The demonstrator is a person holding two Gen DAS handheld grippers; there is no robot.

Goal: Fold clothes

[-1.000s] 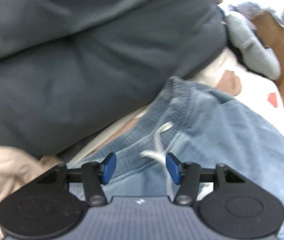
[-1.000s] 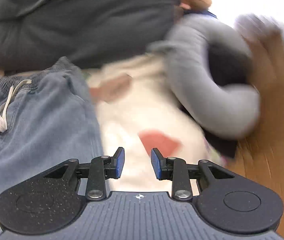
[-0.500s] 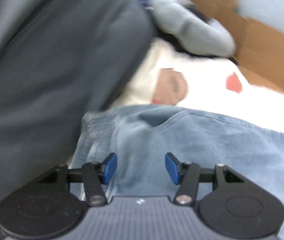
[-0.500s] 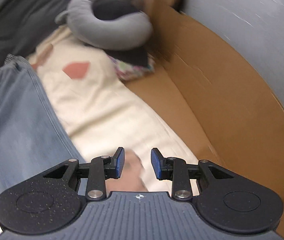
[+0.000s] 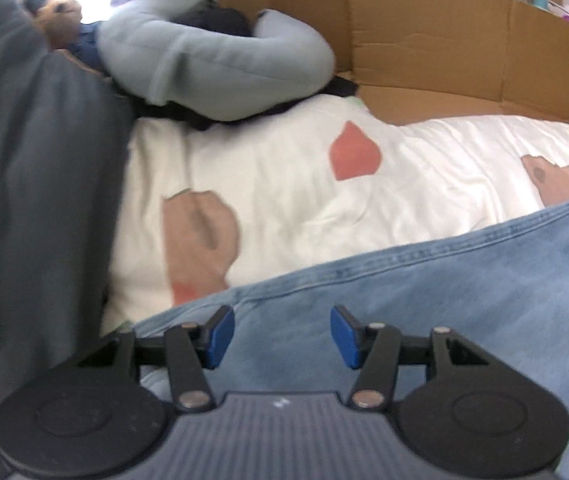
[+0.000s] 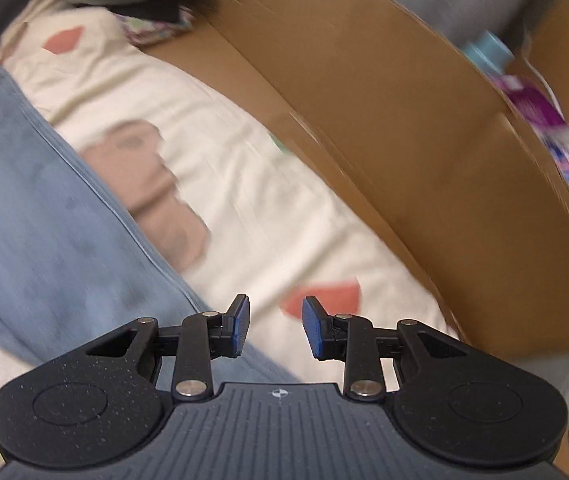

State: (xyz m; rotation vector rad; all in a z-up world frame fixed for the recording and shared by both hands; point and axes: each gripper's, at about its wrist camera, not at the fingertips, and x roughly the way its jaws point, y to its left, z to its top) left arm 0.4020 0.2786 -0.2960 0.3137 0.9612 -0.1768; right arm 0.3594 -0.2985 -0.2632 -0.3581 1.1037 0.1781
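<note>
Light blue denim trousers (image 5: 444,300) lie flat on a cream bedsheet (image 5: 284,184) with pink and red patches. My left gripper (image 5: 280,336) is open and empty, just above the trousers near their seamed edge. In the right wrist view the trousers (image 6: 44,200) lie to the left. My right gripper (image 6: 275,328) is open and empty, over the trousers' edge and the sheet (image 6: 244,200).
A dark grey garment (image 5: 24,220) lies at the left. A grey neck pillow (image 5: 212,68) lies on dark cloth at the back. Brown cardboard (image 5: 444,40) (image 6: 404,140) lines the far side of the bed. Colourful packets (image 6: 556,132) sit behind the cardboard.
Both grippers have swept to the right along the trousers, away from the waistband and drawstring. The dark grey garment and the pillow have slid left and back in view. Both stay open.
</note>
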